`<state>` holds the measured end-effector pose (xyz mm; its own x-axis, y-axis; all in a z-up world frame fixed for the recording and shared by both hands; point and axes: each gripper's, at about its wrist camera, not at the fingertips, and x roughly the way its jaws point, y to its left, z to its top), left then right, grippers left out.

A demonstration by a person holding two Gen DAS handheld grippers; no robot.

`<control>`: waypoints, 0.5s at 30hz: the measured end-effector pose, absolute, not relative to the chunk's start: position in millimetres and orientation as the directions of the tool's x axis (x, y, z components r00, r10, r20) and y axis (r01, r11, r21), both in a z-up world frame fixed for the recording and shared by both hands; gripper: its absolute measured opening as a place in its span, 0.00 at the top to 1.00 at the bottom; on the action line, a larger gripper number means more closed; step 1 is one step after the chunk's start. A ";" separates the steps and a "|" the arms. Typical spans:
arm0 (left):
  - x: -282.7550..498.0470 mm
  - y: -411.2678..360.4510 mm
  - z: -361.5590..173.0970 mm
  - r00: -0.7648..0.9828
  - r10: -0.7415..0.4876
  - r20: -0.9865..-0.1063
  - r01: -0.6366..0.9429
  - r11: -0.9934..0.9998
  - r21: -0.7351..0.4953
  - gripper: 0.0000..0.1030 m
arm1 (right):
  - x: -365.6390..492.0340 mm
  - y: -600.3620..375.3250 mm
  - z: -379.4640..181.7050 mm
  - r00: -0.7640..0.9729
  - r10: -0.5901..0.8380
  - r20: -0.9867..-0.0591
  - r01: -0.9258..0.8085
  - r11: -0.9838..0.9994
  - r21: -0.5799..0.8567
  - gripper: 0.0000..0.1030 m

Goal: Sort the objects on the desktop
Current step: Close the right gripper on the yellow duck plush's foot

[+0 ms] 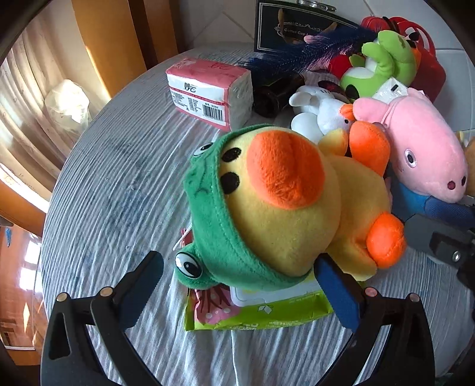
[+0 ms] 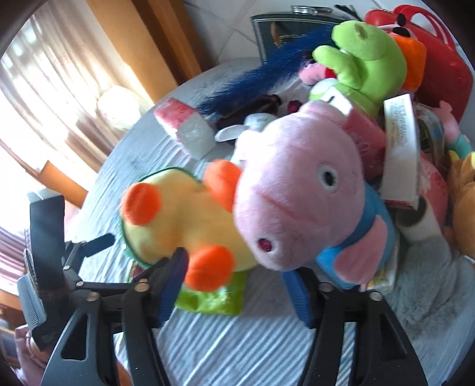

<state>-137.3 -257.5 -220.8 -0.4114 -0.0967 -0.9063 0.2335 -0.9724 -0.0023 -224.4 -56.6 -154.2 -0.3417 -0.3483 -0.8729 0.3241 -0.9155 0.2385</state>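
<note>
A yellow duck plush in a green frog hood [image 1: 276, 205] lies on a green wet-wipe pack [image 1: 258, 314] on the round table. My left gripper [image 1: 240, 285] is open, its fingers [image 1: 341, 294] on either side of the duck's hooded head, not clamped. A pink pig plush with a blue body [image 2: 297, 205] lies beside the duck [image 2: 178, 219]. My right gripper [image 2: 237, 282] is open below the pig's snout, its fingers [image 2: 299, 297] apart. The pig also shows in the left wrist view [image 1: 421, 148].
A pink tissue pack [image 1: 207, 92] lies at the back of the striped tablecloth [image 1: 118, 207]. A pile at the back right holds a green frog plush [image 1: 383, 65], a white plush [image 1: 317, 115], a blue feather [image 1: 311, 50], a red bag [image 2: 430, 59] and a black box [image 1: 291, 26]. Curtains are on the left.
</note>
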 end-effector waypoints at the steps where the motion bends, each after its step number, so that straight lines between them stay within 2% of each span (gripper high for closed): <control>1: -140.2 -256.9 -221.4 -0.411 -0.102 -0.906 0.227 -0.974 0.006 0.00 | -225.3 -61.5 -157.7 -0.332 -0.343 -0.879 0.336 -0.914 0.230 0.33; 4: -147.5 -252.5 -227.0 -0.408 -0.087 -0.909 0.195 -0.981 0.006 0.00 | -230.0 -73.9 -174.5 -0.306 -0.322 -0.896 0.336 -0.917 0.215 0.36; 5: -149.5 -250.9 -228.9 -0.408 -0.084 -0.909 0.184 -0.983 0.008 0.00 | -232.9 -74.2 -179.8 -0.299 -0.328 -0.896 0.327 -0.918 0.227 0.42; 6: -151.1 -248.5 -230.7 -0.414 -0.072 -0.907 0.165 -0.986 0.003 0.01 | -233.4 -73.7 -183.6 -0.289 -0.335 -0.897 0.325 -0.916 0.237 0.56; 7: -153.0 -246.6 -231.8 -0.418 -0.064 -0.906 0.155 -0.988 -0.001 0.05 | -234.8 -75.1 -186.6 -0.277 -0.340 -0.899 0.327 -0.913 0.245 0.64; 8: -154.0 -245.1 -232.5 -0.422 -0.052 -0.905 0.145 -0.989 -0.010 0.13 | -235.1 -77.1 -188.6 -0.279 -0.330 -0.902 0.332 -0.914 0.231 0.64; 11: -153.7 -240.3 -231.0 -0.438 -0.056 -0.897 0.134 -0.991 -0.004 0.24 | -234.7 -76.6 -189.1 -0.281 -0.328 -0.902 0.343 -0.912 0.225 0.68; 15: -144.0 -238.7 -220.5 -0.464 -0.042 -0.885 0.134 -0.991 -0.023 0.28 | -225.6 -76.6 -179.3 -0.301 -0.339 -0.892 0.368 -0.904 0.219 0.71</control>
<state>-144.0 -238.7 -220.5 -0.4643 -0.0424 -0.8846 0.1342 -0.9907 -0.0230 -225.6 -76.6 -179.3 -0.3009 -0.3385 -0.8915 0.3678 -0.9038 0.2190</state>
